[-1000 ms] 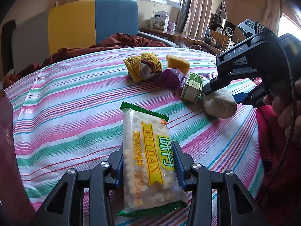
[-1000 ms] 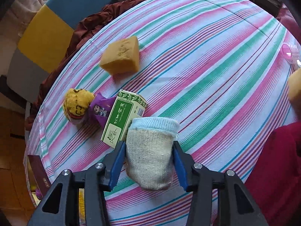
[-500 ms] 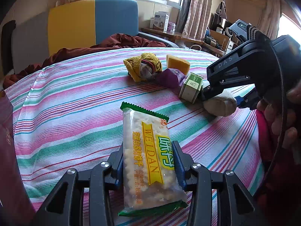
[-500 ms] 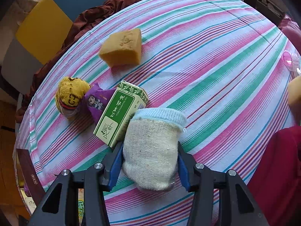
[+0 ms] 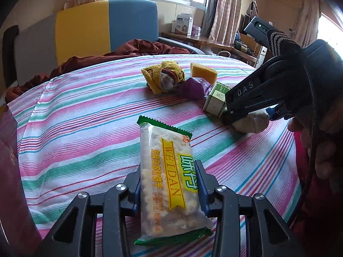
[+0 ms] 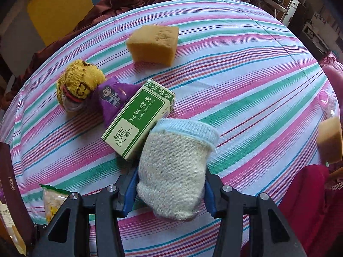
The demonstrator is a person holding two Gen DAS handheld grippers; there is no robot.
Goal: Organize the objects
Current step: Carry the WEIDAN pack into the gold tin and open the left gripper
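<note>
Left gripper (image 5: 169, 190) is clamped on the cracker pack (image 5: 171, 184), and its jaws have just closed a bit further on the pack between them; the pack's far end is over the striped cloth (image 5: 85, 128), near you and well apart from the cluster. Right gripper (image 6: 169, 190) is gripping the cream sock (image 6: 173, 171), pads pressed into both sides, pointing steeply down, cuff touching or overlapping the green box (image 6: 139, 124). That box leans against the purple sachet (image 6: 113, 98), which touches the yellow sock ball (image 6: 77, 85); the sponge (image 6: 154, 42) sits a little apart behind them. My read: you're adding the sock to that group. Set it beside the box, not on top, or it will likely tip the box or roll off. Sock is soft, so bring it right onto the cloth before you release, then lift straight up so the pads don't drag the knit along. Watch the cuff: it could snag the box corner and shove the row sideways. Keep the left still meanwhile; crackers look brittle, so don't squeeze harder. Pack probably goes next, flat, on the near side of the group. A second sponge (image 6: 330, 141) and a pink ring (image 6: 325, 100) at the right edge remain ungrouped.
</note>
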